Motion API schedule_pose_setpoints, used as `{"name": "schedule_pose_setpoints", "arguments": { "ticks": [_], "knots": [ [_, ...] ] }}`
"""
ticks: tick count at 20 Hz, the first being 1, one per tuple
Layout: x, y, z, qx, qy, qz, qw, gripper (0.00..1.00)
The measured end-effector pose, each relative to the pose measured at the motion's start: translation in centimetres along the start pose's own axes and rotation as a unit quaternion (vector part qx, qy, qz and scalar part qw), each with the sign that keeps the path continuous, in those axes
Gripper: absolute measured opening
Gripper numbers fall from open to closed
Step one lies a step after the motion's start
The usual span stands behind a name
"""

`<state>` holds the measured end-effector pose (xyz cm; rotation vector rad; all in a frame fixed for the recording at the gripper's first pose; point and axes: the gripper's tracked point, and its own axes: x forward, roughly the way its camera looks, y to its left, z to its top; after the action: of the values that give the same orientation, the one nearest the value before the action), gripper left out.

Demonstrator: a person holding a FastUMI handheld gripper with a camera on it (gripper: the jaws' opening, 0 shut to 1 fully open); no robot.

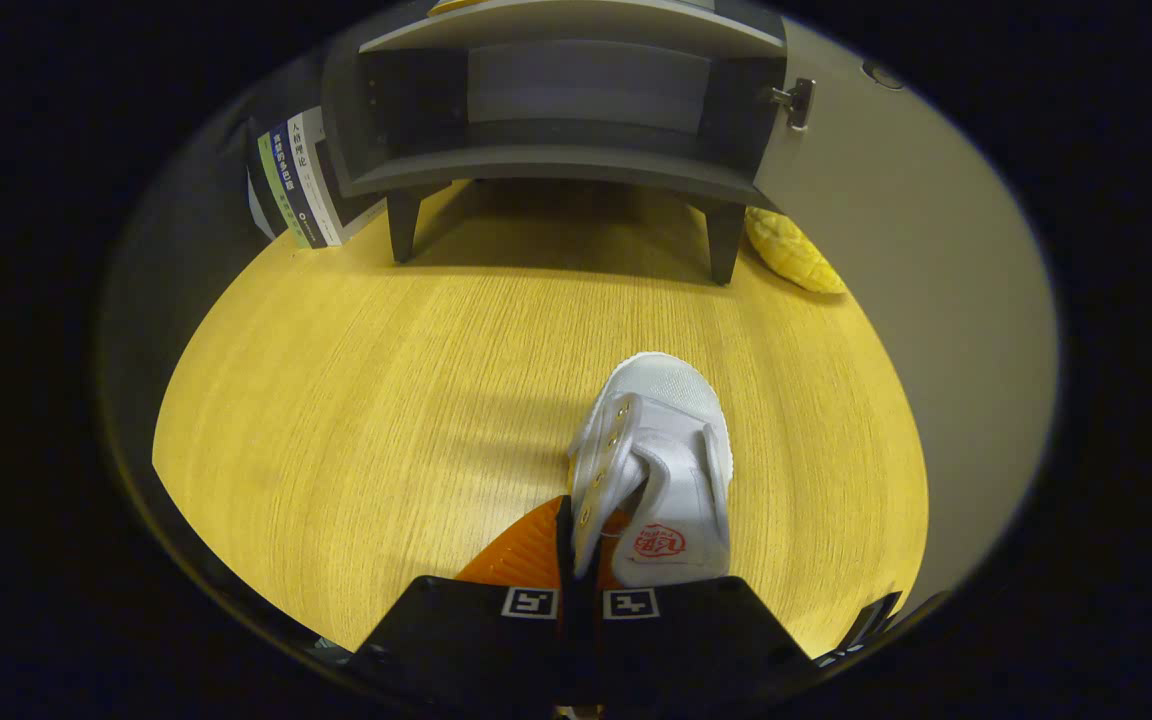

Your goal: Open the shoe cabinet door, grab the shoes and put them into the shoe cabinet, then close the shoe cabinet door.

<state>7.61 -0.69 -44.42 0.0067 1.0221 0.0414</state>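
Pinching white shoe point(671, 460) side flap, fingers point(581, 540) pressed together; heel hidden.

One white shoe point(661, 470) sits on one wooden table point(356, 400), pinched at its side wall between the two fingers of the one gripper point(581, 540). Beyond it stands one dark cabinet point(566, 110) with one door point(896, 200) swung open and two front legs showing. One yellow pineapple-shaped thing point(796, 255) lies beside it. A few books point(296, 180) lean at its other side; their exact number is unclear.
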Motion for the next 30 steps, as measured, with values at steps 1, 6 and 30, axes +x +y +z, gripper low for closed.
{"name": "schedule_pose_setpoints", "arguments": {
  "ticks": [1, 6, 30],
  "knots": [
    [-0.9, -0.2, 0.6, -0.006, -0.015, -0.005, 1.0, 0.02],
    [-6.7, -0.4, 3.2, -0.035, -0.084, -0.016, 0.996, 0.02],
    [-27.6, -3.5, 30.3, -0.024, -0.348, -0.032, 0.937, 0.02]
  ]
}}
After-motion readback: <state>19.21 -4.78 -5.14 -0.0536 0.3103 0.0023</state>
